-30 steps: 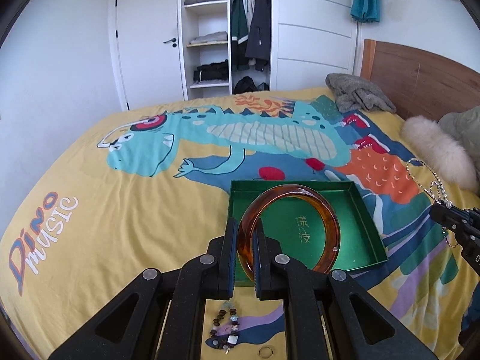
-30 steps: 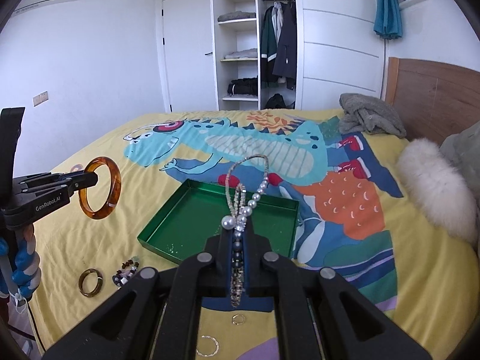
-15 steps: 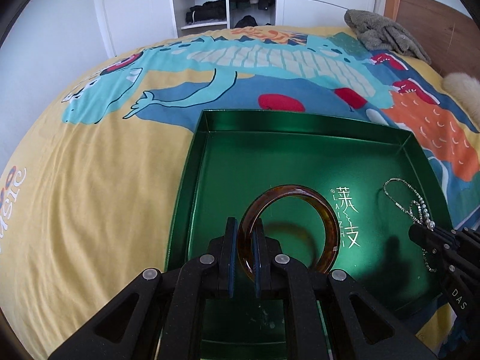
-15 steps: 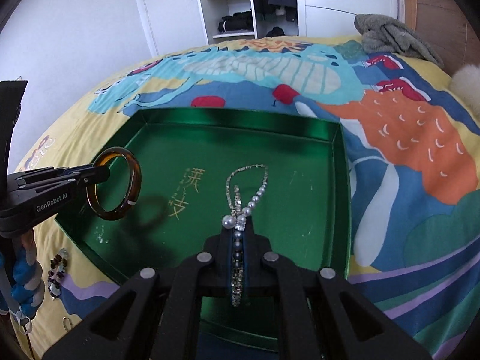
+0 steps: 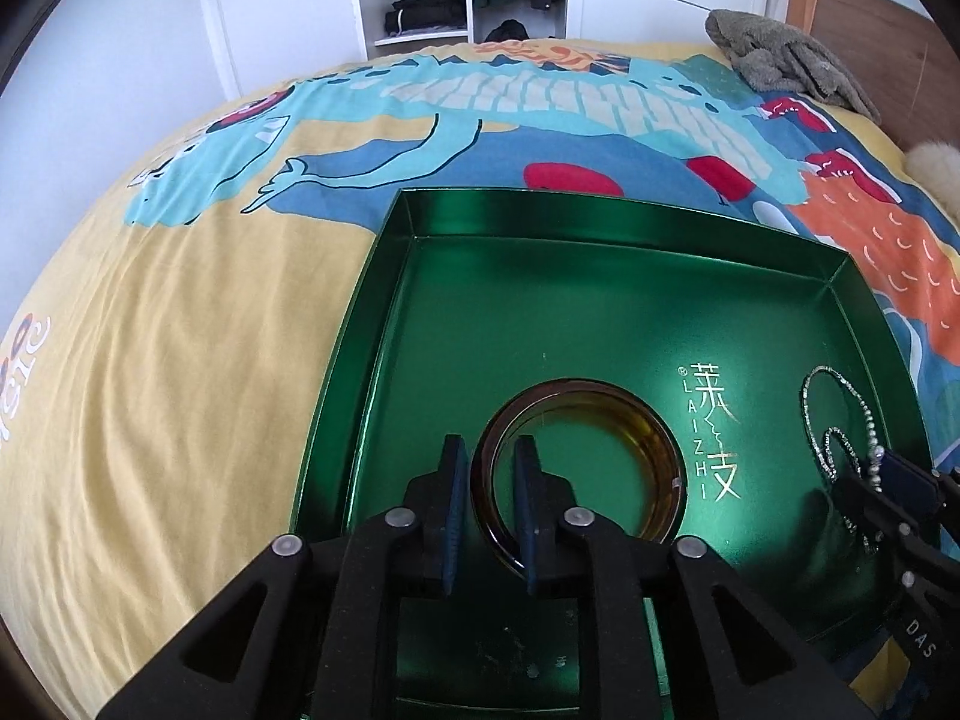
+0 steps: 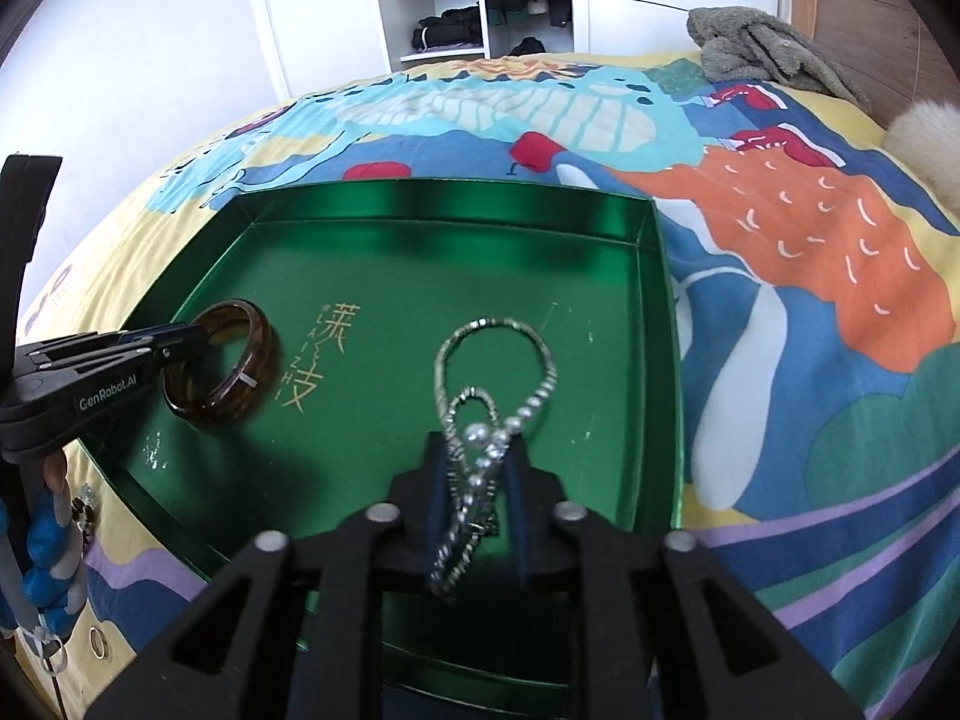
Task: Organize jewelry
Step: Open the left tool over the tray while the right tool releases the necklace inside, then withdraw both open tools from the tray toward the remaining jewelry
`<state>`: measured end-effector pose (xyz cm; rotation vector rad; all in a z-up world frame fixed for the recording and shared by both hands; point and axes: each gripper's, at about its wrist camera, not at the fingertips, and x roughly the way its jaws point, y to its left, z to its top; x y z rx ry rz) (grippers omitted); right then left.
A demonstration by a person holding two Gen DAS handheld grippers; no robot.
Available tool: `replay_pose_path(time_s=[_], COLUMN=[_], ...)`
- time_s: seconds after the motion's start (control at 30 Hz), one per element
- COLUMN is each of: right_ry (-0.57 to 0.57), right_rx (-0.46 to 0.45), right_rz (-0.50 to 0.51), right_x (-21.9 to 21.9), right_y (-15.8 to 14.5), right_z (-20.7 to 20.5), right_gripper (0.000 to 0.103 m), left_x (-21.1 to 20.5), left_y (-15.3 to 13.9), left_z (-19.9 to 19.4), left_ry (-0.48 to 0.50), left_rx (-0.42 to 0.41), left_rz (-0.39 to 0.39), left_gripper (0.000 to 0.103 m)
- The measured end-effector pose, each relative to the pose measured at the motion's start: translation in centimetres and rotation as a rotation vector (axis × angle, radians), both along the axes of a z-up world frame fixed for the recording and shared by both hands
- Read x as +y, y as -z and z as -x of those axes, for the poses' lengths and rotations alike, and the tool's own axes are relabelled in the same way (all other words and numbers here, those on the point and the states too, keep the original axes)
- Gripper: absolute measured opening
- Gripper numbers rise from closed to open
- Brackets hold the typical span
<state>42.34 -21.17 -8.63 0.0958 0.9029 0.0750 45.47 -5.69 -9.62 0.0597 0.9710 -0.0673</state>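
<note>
- Bright daylight fills a white-walled bedroom
- A bed (image 5: 180,360) takes up most of the view, under a yellow cover printed with a big teal dinosaur
- A wooden headboard (image 6: 870,18) stands at the right
- A grey blanket (image 5: 786,57) lies crumpled near it
- At the back, an open white wardrobe (image 6: 474,0) shows shelves of folded clothes and hanging jackets, beside a white door (image 5: 288,6)

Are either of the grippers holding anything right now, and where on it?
Neither: the left gripper is open astride the bangle's near rim; the right gripper is open around the necklace.
</note>
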Motion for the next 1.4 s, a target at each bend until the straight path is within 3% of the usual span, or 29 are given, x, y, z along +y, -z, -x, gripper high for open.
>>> replay_pose_path(time_s=[0.03, 0.3, 0.57, 0.83, 0.93, 1.13, 1.4], right_ry=[0.005, 0.006, -0.02, -0.032, -0.034, -0.035, -0.039], right_rx=[0.004, -0.04, -0.172, -0.314, -0.344, -0.369, -0.362], right_rz=[0.013, -0.001, 0.013, 0.011, 0.015, 0.018, 0.025], right_x=[0.1, 0.2, 1.6, 1.8, 2.1, 2.9, 3.8], right_y=[0.0, -2.7, -10.2, -18.0, -19.8, -21.2, -19.7], right_z=[0.0, 1.8, 7.1, 15.3, 18.5, 24.8, 31.6], right_gripper=[0.045, 0.047, 0.048, 0.048, 0.048, 0.048, 0.05], left_x=[0.1, 0.2, 2.1, 7.3, 9.3, 12.6, 15.1], left_y=[0.0, -2.3, -9.7, -17.8, -19.6, -20.9, -19.8], left_z=[-0.1, 1.7, 7.1, 15.8, 19.2, 25.7, 32.5], left_ry=[-0.006, -0.009, -0.017, -0.057, -0.076, -0.097, -0.107], left_rx=[0.002, -0.039, -0.162, -0.296, -0.326, -0.365, -0.373], left_rz=[0.004, -0.002, 0.023, 0.064, 0.05, 0.035, 0.04], left_gripper=[0.035, 0.048, 0.053, 0.053, 0.059, 0.061, 0.064])
